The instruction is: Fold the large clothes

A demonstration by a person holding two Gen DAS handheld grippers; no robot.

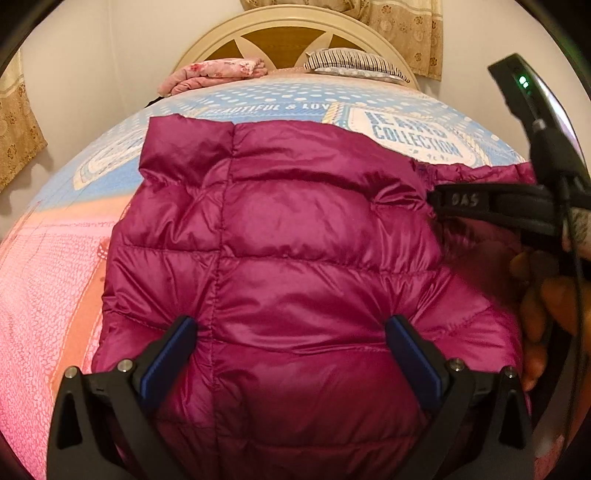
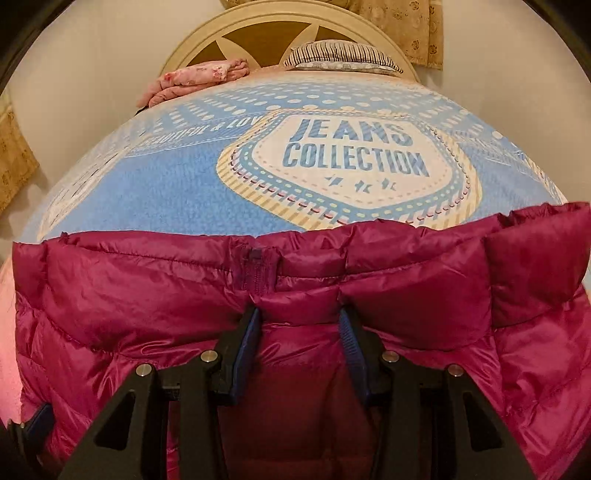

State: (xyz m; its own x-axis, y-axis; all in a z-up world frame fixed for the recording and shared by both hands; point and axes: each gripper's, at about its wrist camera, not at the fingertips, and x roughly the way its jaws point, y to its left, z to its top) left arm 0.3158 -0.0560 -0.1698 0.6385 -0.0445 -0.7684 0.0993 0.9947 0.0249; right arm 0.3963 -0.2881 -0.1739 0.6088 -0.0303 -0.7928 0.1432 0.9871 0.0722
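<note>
Left wrist view shows the jacket (image 1: 288, 258) lying part-folded on the bed (image 1: 55, 295), the left claw (image 1: 291, 332) spread wide, pressing its near edge. Only the right wrist view shows the right claw (image 2: 299, 325) pinching a fold by the zipper (image 2: 255, 273); more folding remains.

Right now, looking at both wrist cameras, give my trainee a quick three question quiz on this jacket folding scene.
1. True or false: the magenta puffer jacket lies on a bedspread printed "JEANS COLLECTION".
2. Which gripper has a fold of jacket pinched between its fingers? A. left gripper B. right gripper
3. Fill in: by the headboard, beside the folded pink blanket, lies a ______ pillow.

Key: 1 true. 2 B; the left stands wide open over the jacket. 3 striped.
</note>
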